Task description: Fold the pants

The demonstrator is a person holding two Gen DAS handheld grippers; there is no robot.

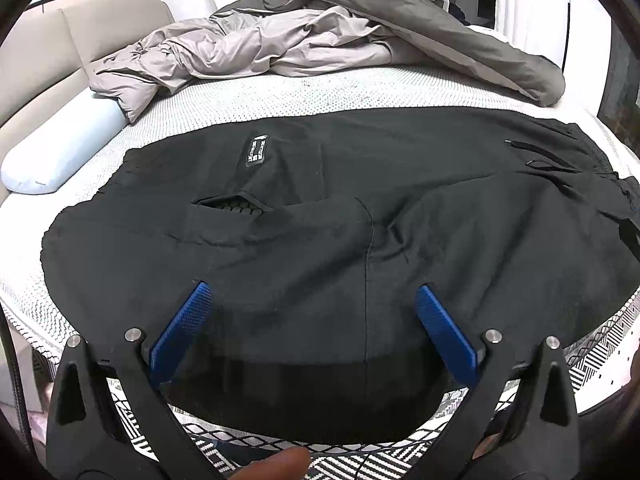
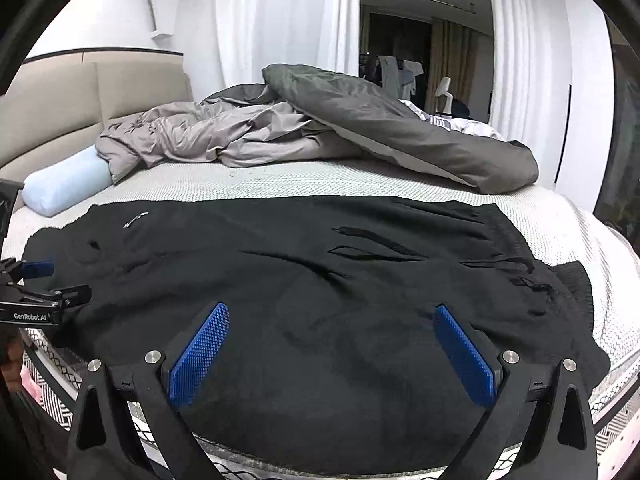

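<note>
The black pants (image 1: 360, 208) are lying flat across the near side of the bed (image 1: 320, 88), with one edge hanging a little over the side close to us. They look folded once already, leg on leg, with the waist at the right and the leg ends at the left, but the cloth is so dark that I am only guessing this. A small patch (image 1: 257, 151) is showing on top.

The left gripper (image 1: 312, 300) is hovering over the near edge with its blue fingers (image 1: 182, 330) spread wide, grasping nothing. The right gripper (image 2: 332, 320) is doing the same nearer the waist, spread wide and holding nothing.

So the folding seems to be in the middle, at the part where the hands are getting ready to grab. Next, I think each claw needs to go down and pinch one end or edge, catching all the layers, and carry it over to make the pants shorter.

Some things are hard to see. The near hanging edge is hiding behind the grippers. The waist end is getting squashed at the picture's side. Behind the pants a gray blanket (image 2: 360, 132) and a light blue pillow (image 2: 60, 184) are lying in a heap.
</note>
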